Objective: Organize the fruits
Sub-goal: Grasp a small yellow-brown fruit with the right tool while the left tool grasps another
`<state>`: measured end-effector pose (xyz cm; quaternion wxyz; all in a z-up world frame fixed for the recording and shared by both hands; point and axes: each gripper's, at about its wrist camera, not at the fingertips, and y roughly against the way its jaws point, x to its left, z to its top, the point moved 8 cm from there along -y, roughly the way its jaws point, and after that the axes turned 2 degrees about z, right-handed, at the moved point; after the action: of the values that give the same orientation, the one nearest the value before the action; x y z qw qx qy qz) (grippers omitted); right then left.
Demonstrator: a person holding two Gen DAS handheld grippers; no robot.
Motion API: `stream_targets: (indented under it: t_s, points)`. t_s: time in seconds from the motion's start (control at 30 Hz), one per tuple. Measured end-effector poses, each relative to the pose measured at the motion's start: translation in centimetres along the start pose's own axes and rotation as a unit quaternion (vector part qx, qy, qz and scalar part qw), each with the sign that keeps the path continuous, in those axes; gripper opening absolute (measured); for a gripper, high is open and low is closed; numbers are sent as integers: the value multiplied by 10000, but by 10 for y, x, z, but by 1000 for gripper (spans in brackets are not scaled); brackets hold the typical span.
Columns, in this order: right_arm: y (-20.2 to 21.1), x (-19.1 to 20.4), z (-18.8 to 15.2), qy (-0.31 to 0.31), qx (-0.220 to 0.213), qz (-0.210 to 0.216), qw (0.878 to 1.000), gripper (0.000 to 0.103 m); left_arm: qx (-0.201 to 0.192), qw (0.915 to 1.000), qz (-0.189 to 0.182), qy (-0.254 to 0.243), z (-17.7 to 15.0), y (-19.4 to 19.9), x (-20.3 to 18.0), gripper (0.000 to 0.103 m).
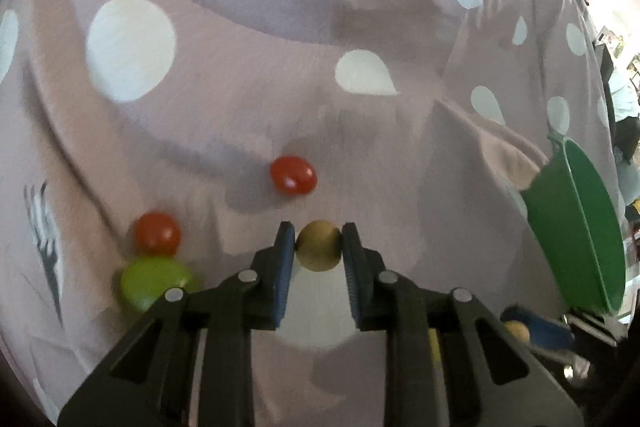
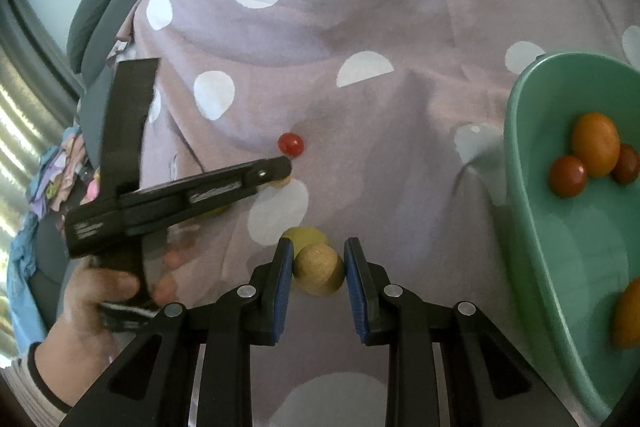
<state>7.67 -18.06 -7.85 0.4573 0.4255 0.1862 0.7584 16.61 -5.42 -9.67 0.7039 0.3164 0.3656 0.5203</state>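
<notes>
A small tan fruit was found clamped between the pads of the left gripper, and another tan fruit was likewise held in the right gripper, both just above the spotted cloth. The fruits were judged light, round and easily bruised, best held across the middle. Further off, a green basin at the cloth's right edge was seen holding orange and red fruits.

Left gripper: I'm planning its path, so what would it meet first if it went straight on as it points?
Probably the cloth; the left gripper holds a tan ball, and the red tomato lies just left.
</notes>
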Motion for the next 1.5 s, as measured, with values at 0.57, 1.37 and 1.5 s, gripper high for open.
stream_targets:
  t_s: [0.57, 1.37, 1.5]
  points:
    - [20, 15, -28, 36, 110, -193, 9997, 28, -438, 9983, -56, -371, -64, 68, -10, 24]
    - [53, 74, -57, 605, 27, -278, 9978, 28, -721, 9968, 280, -221, -120, 141, -14, 24]
    - [62, 79, -57, 647, -67, -291, 9975, 28, -870, 9951, 365, -286, -120, 154, -18, 24]
